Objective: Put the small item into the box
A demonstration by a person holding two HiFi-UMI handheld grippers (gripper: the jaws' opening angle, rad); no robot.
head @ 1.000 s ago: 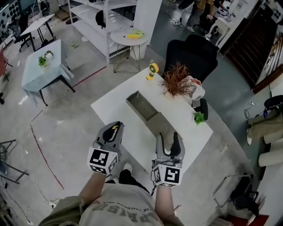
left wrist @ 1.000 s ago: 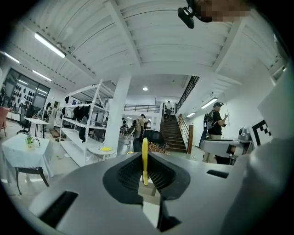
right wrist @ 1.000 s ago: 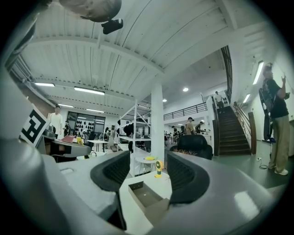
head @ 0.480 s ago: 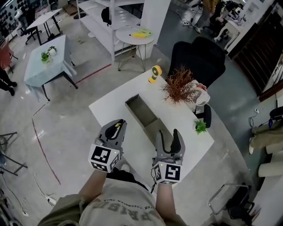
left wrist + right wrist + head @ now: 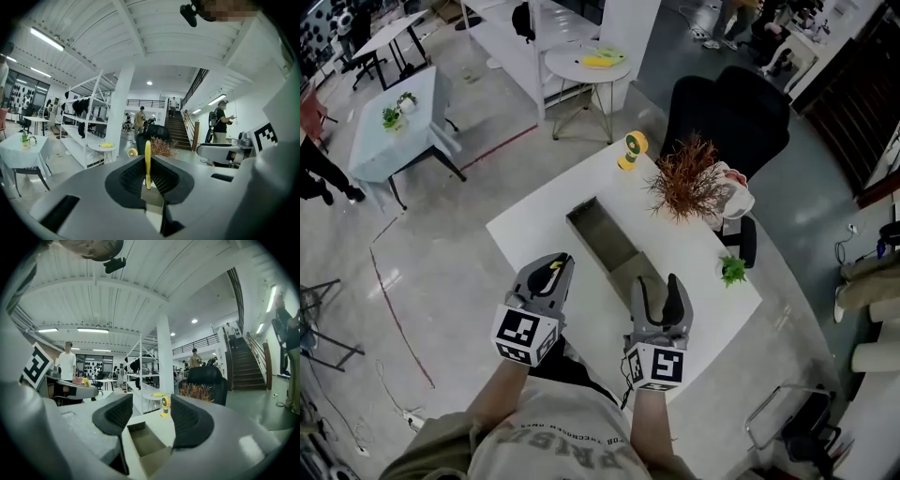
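First, the tongs. Your left gripper was closed almost fully, its pads pinching a thin yellow item. The item stood on edge between them, its top poking above the jaws. Your right gripper was open wide and held nothing; only the box showed through its gap.

Both grippers hung side by side over the near edge of the table. The item was therefore in the left grip, beside the box and not yet above it.

The box lay open and looked empty. Its long axis ran diagonally, from far-left to near-right as you saw it. Its near end sat just ahead of the right gripper's tips, so that hand was nearer. From the loaded left gripper, the opening lay ahead and to the right.

Judgement: the release had not begun, and the coming move probably needed a short reach forward and rightward over the box.
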